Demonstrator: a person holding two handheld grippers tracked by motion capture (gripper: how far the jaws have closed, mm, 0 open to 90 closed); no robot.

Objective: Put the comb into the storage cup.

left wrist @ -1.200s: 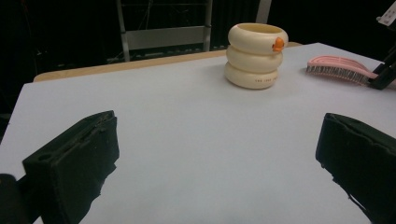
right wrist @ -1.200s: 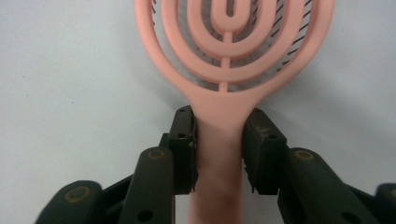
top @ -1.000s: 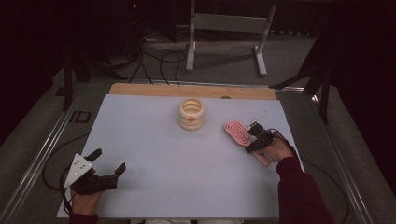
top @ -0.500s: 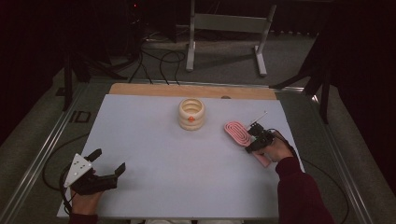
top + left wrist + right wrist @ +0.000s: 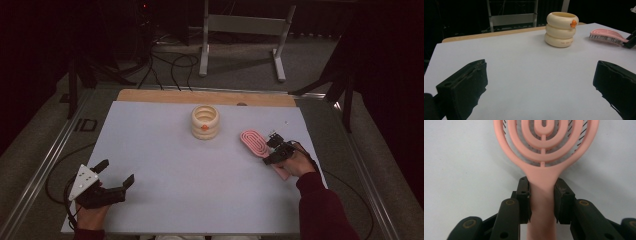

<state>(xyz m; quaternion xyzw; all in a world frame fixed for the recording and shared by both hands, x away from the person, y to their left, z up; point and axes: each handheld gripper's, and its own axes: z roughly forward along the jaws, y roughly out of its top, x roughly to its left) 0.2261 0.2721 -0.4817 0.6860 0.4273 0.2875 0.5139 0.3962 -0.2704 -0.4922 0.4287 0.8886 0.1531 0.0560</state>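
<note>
Right gripper view looks straight down the pink hairbrush [image 5: 543,150]: its handle runs between the two black jaws of the right gripper [image 5: 542,200], and both pads press flat against its sides just below where the handle widens into the head. The top of the looped head is cut off by the frame's upper edge, and the lower end of the handle blurs out at the bottom. Dark bristles peek through the slots on the right of the head; they face the table.

In the high view the hairbrush [image 5: 254,142] lies on the white table [image 5: 165,150] near its right edge, to the right of the cream ribbed cup [image 5: 205,122] and apart from it. The right gripper [image 5: 274,152] and the hand behind it cover the middle of the handle, so just the head and a bit of the handle's end show.

The left gripper [image 5: 116,172] rests at the table's near left corner, jaws wide apart with nothing between them. In the left gripper view the jaw tips are cropped by the frame, and the hairbrush [image 5: 607,36] shows side-on at far right, its handle end hidden by a dark piece of the other gripper. An orange mark on the cup [image 5: 562,29] is too small to read.
</note>
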